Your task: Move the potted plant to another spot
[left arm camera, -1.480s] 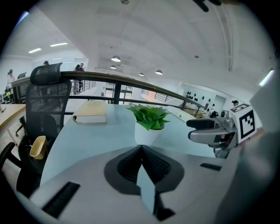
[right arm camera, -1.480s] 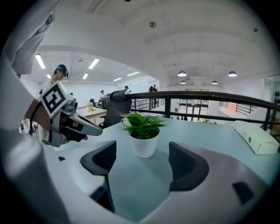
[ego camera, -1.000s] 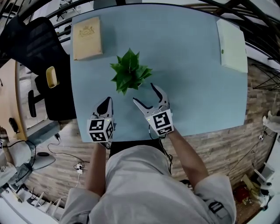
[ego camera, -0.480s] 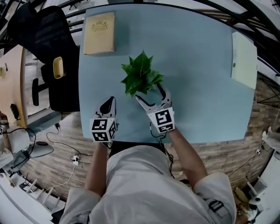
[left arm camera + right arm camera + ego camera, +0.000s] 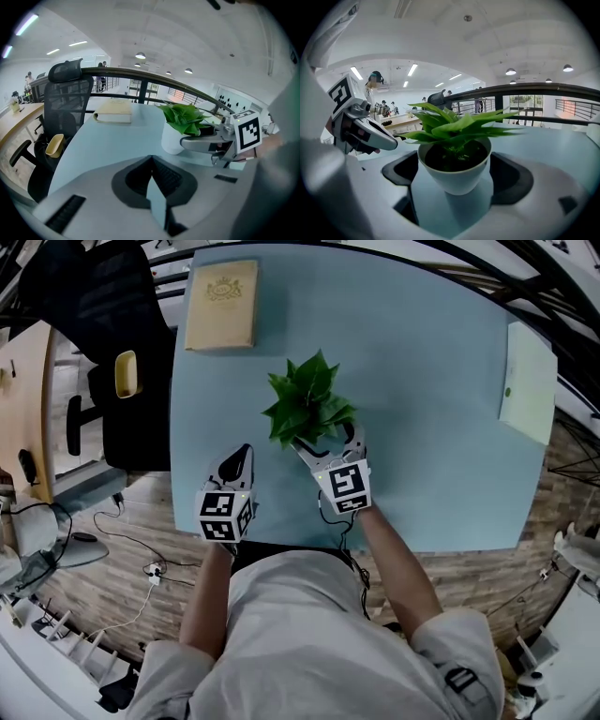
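Right gripper (image 5: 328, 439) jaws have just been opening, now wide apart, with the potted plant (image 5: 307, 407) between them. Left gripper (image 5: 236, 463), jaws together, is left of the plant. A crested book (image 5: 222, 304) lies beyond it, lettering unreadable.

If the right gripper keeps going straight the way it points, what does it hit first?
The potted plant. Its white pot stands between the right gripper's jaws, which have just been opening and don't press it; pushing on would probably bump the pot.
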